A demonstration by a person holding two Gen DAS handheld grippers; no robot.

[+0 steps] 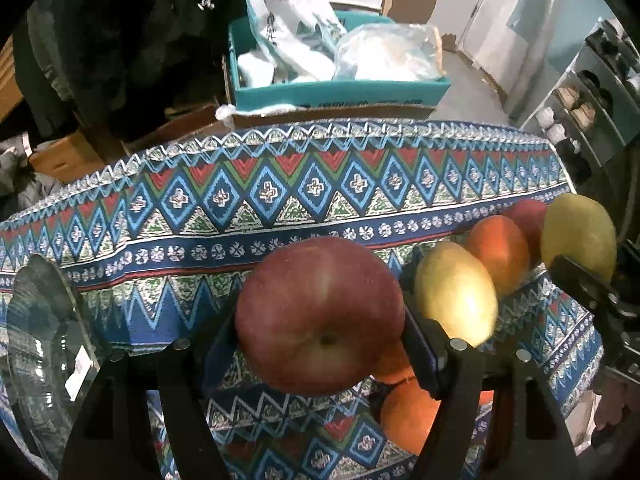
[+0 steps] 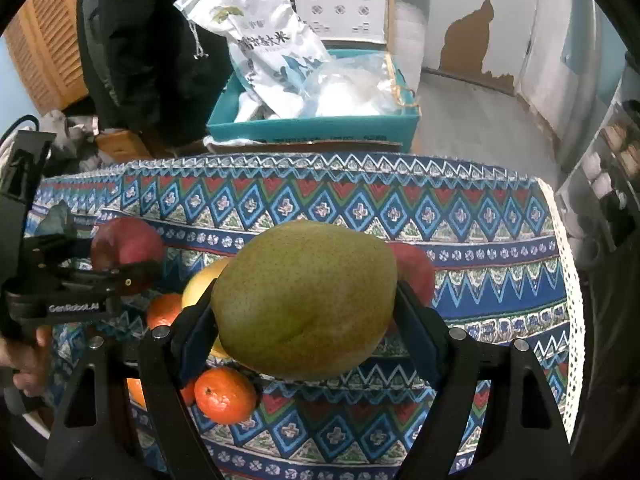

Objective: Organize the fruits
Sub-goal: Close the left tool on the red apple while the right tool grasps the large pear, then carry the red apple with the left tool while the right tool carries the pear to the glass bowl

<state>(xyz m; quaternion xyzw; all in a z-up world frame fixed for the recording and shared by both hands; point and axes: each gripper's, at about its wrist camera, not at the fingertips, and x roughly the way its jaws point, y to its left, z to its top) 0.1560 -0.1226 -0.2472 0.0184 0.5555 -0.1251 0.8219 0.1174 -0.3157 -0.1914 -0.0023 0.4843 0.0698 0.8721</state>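
A red apple [image 1: 320, 316] sits between the pads of my left gripper [image 1: 320, 344], which is shut on it, just above the patterned tablecloth [image 1: 280, 200]. My right gripper [image 2: 304, 320] is shut on a green pear [image 2: 304, 300] held over the cloth. To the right of the apple, a yellow pear [image 1: 456, 292], an orange-red fruit [image 1: 500, 256] and another red apple [image 1: 528, 216] lie in a row. Oranges [image 1: 408, 416] lie under the left gripper's right finger. In the right wrist view, the left gripper [image 2: 120, 264] with its apple [image 2: 128, 244] is at the far left, and an orange [image 2: 224, 394] lies below the pear.
A clear glass bowl [image 1: 40, 340] stands at the table's left edge. Behind the table, a teal box [image 1: 340, 92] holds white bags. A shelf with jars [image 1: 580, 120] stands at the right. A person's hand [image 2: 28, 360] holds the left gripper's handle.
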